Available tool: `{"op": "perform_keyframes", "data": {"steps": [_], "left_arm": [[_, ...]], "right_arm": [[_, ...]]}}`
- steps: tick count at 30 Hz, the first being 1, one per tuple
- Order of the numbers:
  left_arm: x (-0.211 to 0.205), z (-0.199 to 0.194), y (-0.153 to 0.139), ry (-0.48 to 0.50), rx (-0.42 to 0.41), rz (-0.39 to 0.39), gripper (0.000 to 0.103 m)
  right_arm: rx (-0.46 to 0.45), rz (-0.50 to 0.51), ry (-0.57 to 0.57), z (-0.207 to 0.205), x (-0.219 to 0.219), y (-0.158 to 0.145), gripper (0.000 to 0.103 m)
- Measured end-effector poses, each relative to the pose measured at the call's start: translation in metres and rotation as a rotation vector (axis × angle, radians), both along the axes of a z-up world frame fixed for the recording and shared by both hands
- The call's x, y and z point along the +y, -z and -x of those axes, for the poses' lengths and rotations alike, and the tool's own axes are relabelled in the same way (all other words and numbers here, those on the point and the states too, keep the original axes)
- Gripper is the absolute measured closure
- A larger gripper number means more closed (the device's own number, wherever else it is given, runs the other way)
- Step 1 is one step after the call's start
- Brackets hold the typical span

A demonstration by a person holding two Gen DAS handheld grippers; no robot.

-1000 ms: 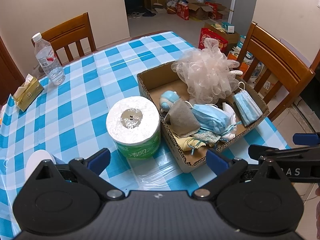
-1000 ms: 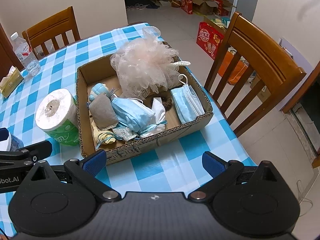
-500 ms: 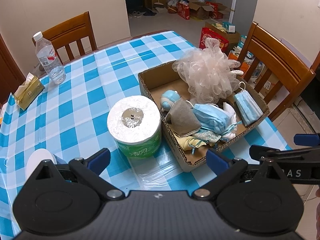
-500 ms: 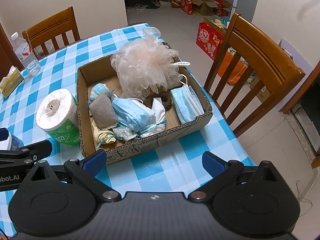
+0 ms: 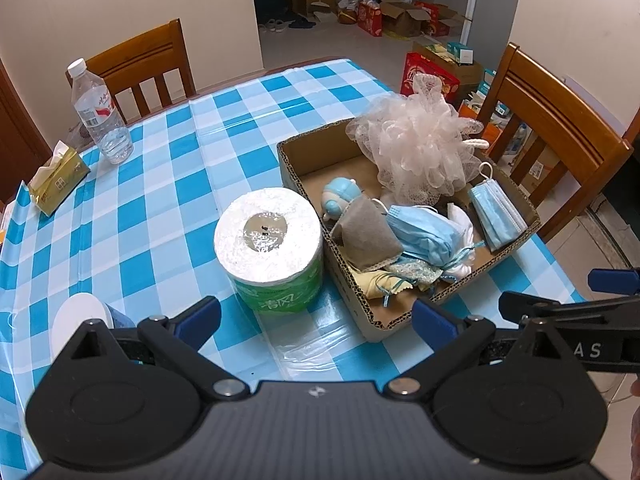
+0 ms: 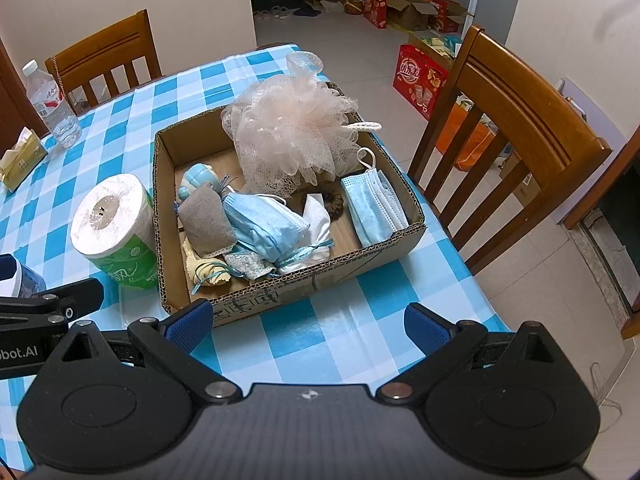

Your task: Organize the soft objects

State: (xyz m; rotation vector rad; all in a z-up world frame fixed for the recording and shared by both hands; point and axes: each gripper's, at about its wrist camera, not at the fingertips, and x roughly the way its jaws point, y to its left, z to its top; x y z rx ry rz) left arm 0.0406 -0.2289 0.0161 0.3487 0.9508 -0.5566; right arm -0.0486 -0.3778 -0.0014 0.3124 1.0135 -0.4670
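Observation:
A shallow cardboard box (image 6: 304, 288) (image 5: 296, 160) on the blue checked table holds a pink bath pouf (image 6: 292, 132) (image 5: 420, 148), blue face masks (image 6: 372, 204) (image 5: 496, 212), a grey cloth (image 6: 206, 216), a small blue toy (image 6: 198, 178) and other soft pieces. A toilet paper roll (image 5: 268, 244) (image 6: 112, 224) stands left of the box. My left gripper (image 5: 316, 318) is open and empty, held above the table's near edge. My right gripper (image 6: 308, 322) is open and empty, just in front of the box.
A water bottle (image 5: 100, 116) and a tissue pack (image 5: 56, 176) sit at the far left. A white-lidded container (image 5: 80, 316) is near my left gripper. Wooden chairs (image 6: 508, 128) (image 5: 140, 60) stand right of and behind the table. The table edge (image 6: 460, 260) runs close to the box's right side.
Almost nothing: the views have shifted very slightly. Both grippers stay open and no object has moved.

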Motion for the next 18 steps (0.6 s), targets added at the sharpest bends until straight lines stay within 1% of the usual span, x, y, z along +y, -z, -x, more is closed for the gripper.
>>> {"op": "perform_keyframes", "data": {"steps": [18], "left_arm": [[-0.0018,0.0029,0.0001,-0.005,-0.001,0.001,0.002]], "right_arm": [[-0.002,0.006,-0.008,0.0023,-0.0024,0.0007,0.0]]}}
